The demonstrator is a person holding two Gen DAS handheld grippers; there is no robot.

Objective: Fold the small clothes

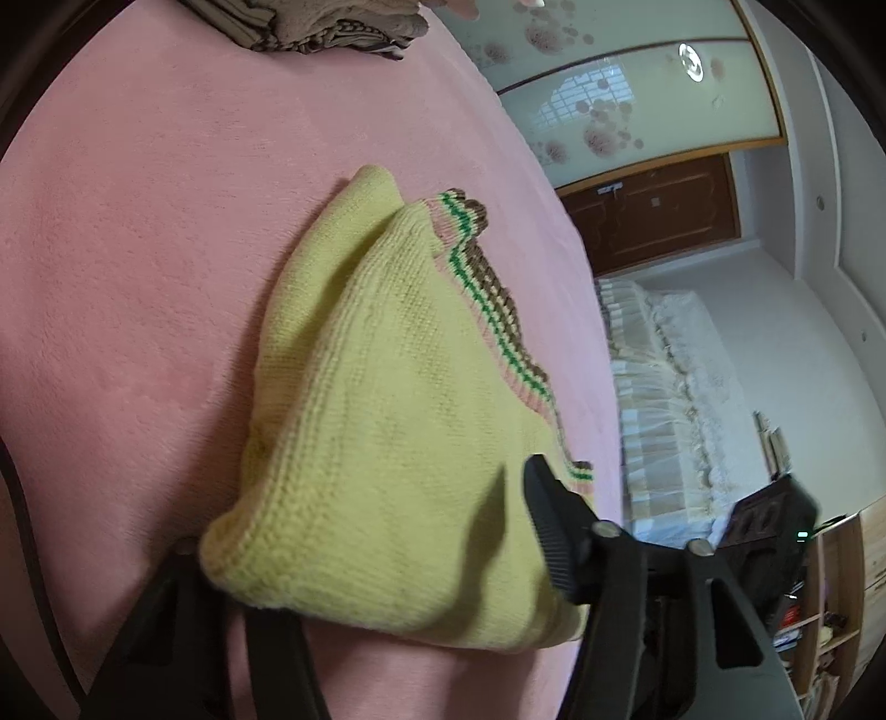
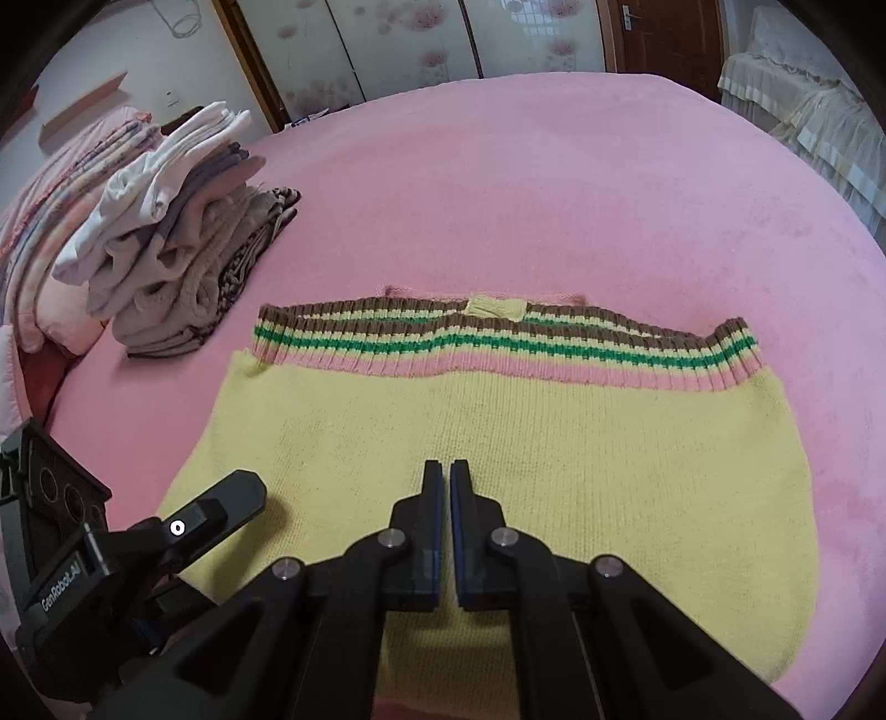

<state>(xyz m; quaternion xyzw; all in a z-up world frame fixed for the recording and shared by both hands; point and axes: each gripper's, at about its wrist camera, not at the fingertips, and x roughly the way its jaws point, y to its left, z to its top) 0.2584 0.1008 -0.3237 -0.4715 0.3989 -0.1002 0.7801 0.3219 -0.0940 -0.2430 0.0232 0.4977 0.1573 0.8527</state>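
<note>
A yellow knit garment (image 2: 498, 471) with a brown, green and pink striped ribbed band (image 2: 498, 343) lies flat on the pink bed. My right gripper (image 2: 447, 471) is shut and empty, its fingertips over the middle of the garment. My left gripper (image 1: 365, 526) is open around the garment's near edge (image 1: 387, 443). Its right finger (image 1: 554, 526) rests on the cloth and its left finger is under the fabric, mostly hidden. The left gripper also shows in the right wrist view (image 2: 221, 504), at the garment's left edge.
A stack of folded clothes (image 2: 177, 238) stands at the back left of the pink bed (image 2: 554, 194), and shows at the top of the left wrist view (image 1: 310, 27). Folded bedding (image 2: 66, 183) lies beyond it. A lace-covered piece of furniture (image 2: 803, 111) stands past the bed's right edge.
</note>
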